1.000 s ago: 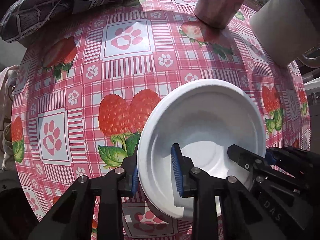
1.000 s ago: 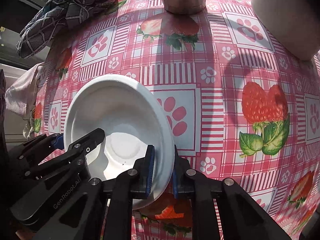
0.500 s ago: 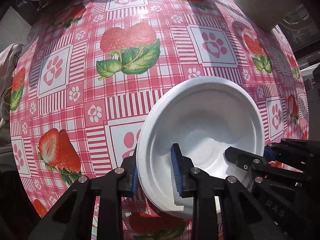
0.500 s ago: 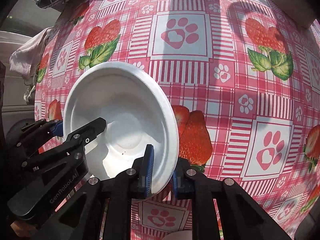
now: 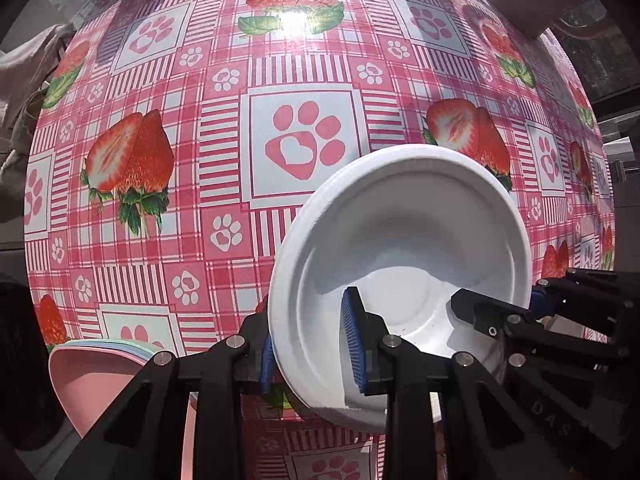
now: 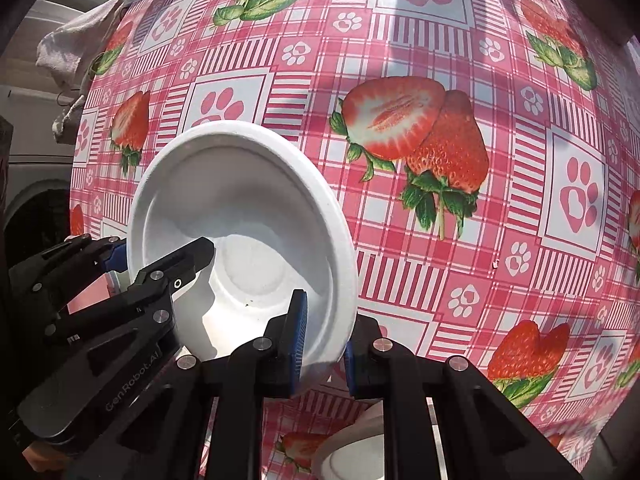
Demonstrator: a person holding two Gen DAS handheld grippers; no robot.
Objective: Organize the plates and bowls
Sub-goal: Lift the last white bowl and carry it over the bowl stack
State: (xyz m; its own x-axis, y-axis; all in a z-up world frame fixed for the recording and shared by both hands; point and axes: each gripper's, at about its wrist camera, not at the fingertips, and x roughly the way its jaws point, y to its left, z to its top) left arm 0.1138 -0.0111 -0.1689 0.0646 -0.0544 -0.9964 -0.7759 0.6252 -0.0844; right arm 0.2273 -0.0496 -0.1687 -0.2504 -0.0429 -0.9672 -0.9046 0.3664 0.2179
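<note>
White bowl (image 5: 404,216) empty, tilted above tablecloth (image 5: 248,160); left fingers (image 5: 352,344) and right fingers (image 6: 298,328) clamped on opposite rims.

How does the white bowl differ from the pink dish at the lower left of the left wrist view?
The white bowl is held above the tablecloth, while the pink dish is not held by either. The left hand-held gripper and the right hand-held gripper each clamp the bowl's rim. The bowl shows whole; the frame edge cuts off the dish. Both face upward.
</note>
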